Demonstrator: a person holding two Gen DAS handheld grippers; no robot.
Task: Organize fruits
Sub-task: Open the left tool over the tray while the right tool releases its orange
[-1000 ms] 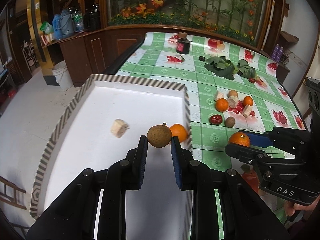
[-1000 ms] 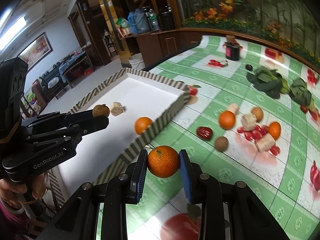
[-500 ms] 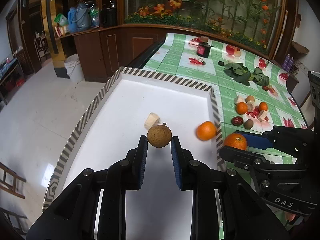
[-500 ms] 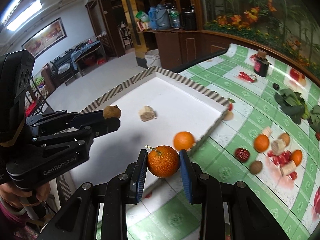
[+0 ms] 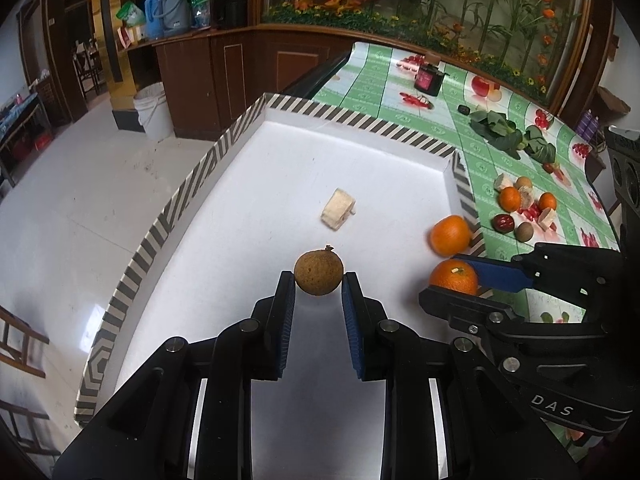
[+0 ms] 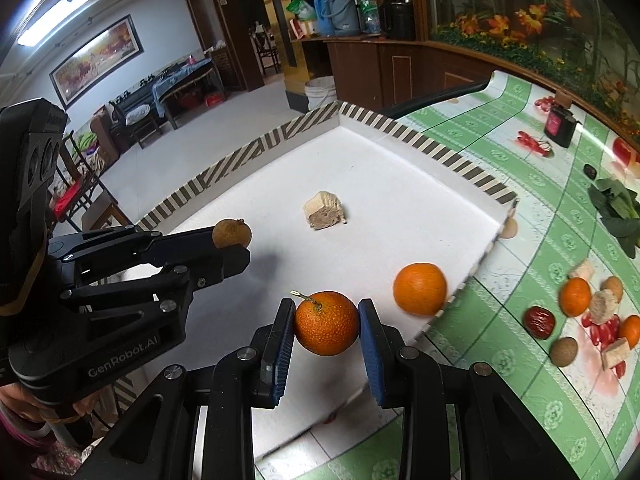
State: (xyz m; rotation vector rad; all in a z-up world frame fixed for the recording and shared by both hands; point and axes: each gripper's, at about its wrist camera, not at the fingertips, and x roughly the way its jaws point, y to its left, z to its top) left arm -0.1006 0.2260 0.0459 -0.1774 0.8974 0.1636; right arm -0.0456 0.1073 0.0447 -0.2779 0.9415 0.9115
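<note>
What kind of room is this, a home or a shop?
Probably a home's dining and living area: a table with a fruit-print cloth, a sofa under a framed painting, and thermos jugs on a wooden counter.

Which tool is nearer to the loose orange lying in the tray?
Right. The right tool, shut on its own stemmed orange, sits just beside the loose orange. The left tool, shut on a brown fruit, is farther off, across the tray.
</note>
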